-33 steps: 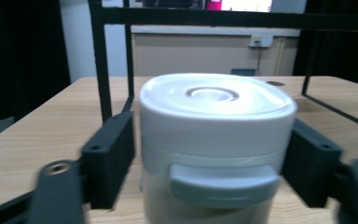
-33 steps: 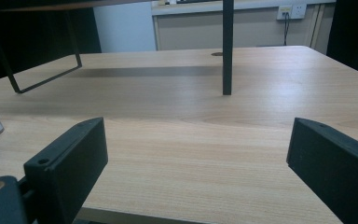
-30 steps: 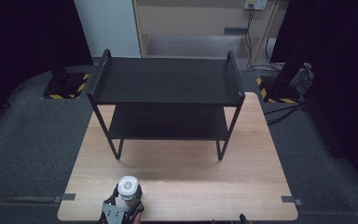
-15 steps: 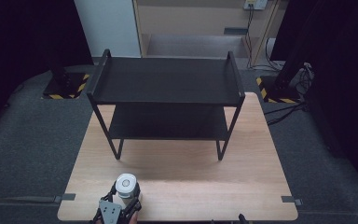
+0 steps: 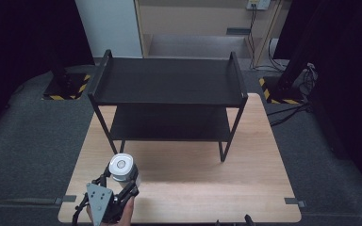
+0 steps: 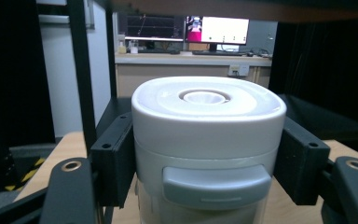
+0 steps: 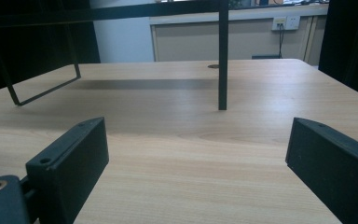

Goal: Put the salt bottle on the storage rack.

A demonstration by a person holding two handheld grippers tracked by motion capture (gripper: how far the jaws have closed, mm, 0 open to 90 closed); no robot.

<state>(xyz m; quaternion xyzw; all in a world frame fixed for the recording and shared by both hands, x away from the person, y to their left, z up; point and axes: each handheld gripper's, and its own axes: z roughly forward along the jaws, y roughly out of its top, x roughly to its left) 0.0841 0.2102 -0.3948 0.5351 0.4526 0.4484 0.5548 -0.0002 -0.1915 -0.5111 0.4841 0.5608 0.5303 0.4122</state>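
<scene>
1. A light wooden table (image 5: 193,183) stood on dark grey carpet, and a black two-tier shelf rack (image 5: 169,84) occupied its far half, toward 12 o'clock in the high view.

2. A white lidded canister (image 5: 121,167) stood upright on the table near its front left corner, at about 7 o'clock from the table's middle and in front of the rack's left front leg.

3. The left gripper (image 5: 118,181) came in from the bottom edge of the high view, held by a hand (image 5: 122,212), with its grey three-cornered plate just behind the canister at 6 o'clock.

4. In the left gripper view, the left gripper (image 6: 205,158) was clamped on the canister (image 6: 207,140): one black pad (image 6: 116,158) pressed against its side at 9 o'clock and the other against its side at 3 o'clock.

5. The canister's rounded white lid had a small round recess in its top centre, and a grey tab sat on the front of the body below the lid.

6. Below the tab the body looked clear, though what it held could not be told.

7. In the right gripper view, the right gripper (image 7: 196,168) hung low over bare table (image 7: 191,135) with its jaws wide apart and nothing between them.

8. Ahead of the right gripper at 12 o'clock, a thin black rack leg (image 7: 222,56) stood on the table, with the rack's looped base rail off at 10 o'clock.

9. Beyond the table in the left gripper view, a counter with lit monitors (image 6: 216,30) stood at 12 o'clock.
</scene>
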